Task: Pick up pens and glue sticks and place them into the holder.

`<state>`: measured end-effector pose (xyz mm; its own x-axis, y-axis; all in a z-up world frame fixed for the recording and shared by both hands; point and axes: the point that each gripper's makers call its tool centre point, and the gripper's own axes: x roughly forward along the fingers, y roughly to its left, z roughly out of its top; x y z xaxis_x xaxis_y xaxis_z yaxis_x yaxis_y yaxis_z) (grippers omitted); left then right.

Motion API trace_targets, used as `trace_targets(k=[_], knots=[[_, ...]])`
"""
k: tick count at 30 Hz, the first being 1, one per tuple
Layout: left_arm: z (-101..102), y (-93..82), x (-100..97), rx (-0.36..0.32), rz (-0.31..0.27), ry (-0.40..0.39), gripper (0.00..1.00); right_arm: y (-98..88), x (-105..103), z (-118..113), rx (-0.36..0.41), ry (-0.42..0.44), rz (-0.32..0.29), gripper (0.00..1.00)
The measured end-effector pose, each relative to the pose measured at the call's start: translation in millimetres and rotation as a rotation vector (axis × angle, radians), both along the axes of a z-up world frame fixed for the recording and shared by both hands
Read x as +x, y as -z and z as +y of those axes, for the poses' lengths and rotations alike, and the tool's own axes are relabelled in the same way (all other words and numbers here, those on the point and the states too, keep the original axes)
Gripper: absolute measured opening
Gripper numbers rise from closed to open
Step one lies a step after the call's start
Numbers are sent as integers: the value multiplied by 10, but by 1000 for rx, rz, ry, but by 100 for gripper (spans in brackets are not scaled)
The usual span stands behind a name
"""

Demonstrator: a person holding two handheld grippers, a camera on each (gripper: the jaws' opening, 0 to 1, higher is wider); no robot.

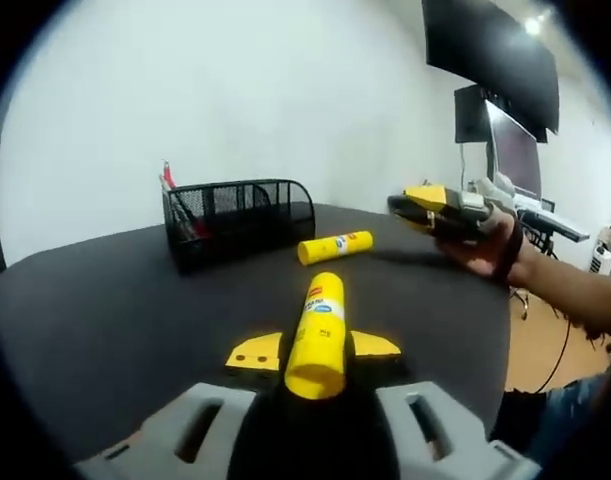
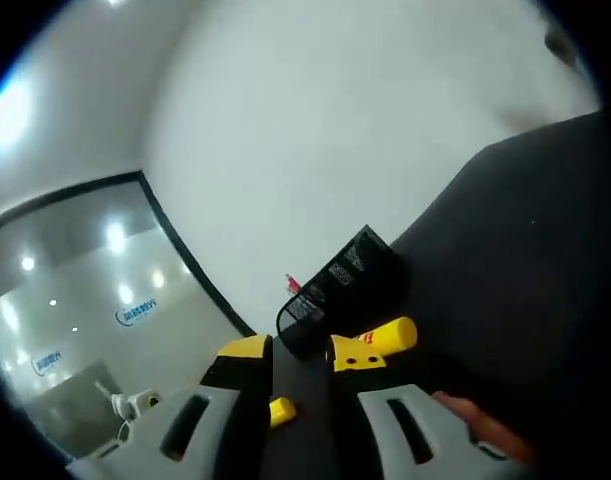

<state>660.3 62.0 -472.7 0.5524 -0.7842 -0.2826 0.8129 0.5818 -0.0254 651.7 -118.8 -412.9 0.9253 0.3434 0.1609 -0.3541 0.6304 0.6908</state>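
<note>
Left gripper view, left to right. Black wire-mesh desk holder (image 1: 237, 220) stands toward the far edge of the dark round table (image 1: 85, 320). A red pen (image 1: 169, 180) stands up out of its left end, so at least one item appears already stowed; what else is inside cannot be read through the mesh.

Left gripper (image 1: 313, 352): jaws clamped on a yellow cylindrical glue stick with a printed label (image 1: 320, 335), held lengthwise along the jaws, its far end pointing toward the holder. It is lifted but well short of the holder: picked, not yet placed.

A second yellow glue stick (image 1: 335, 246) lies on its side on the table, just right of the holder and apart from it. Untouched, to be collected.

Right gripper (image 1: 440, 205), held in a person's hand (image 1: 490, 250), hovers above the table's right side. In the right gripper view its yellow-tipped jaws stand parted with nothing between them, aimed toward the holder and the lying stick.

Judgement: roughly midway. One pen in, one stick in transit, one stick left. No other loose pens visible on the table.
</note>
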Motion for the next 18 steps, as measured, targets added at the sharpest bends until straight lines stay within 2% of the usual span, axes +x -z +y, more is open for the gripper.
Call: trace_targets(k=[5,7,10,12,14,18], knots=[[-23,-145,-23,-47,5,2,18,1,-13,19,-3,0,1,19],[-32,-187,-27,-40,0,4,18,0,-22,27,-4,1,0,19],[-39,-140,-31,2,-9,9,18,0,-36,41,-6,0,0,19],[-16,-31,-51,50,31,21,18,-2,-47,47,-5,1,-1,19],[-2,44,-61,70,58,32,19,-6,-60,60,-4,1,-2,19],[15,71,-79,97,56,30,19,-13,-71,67,-1,1,-4,18]])
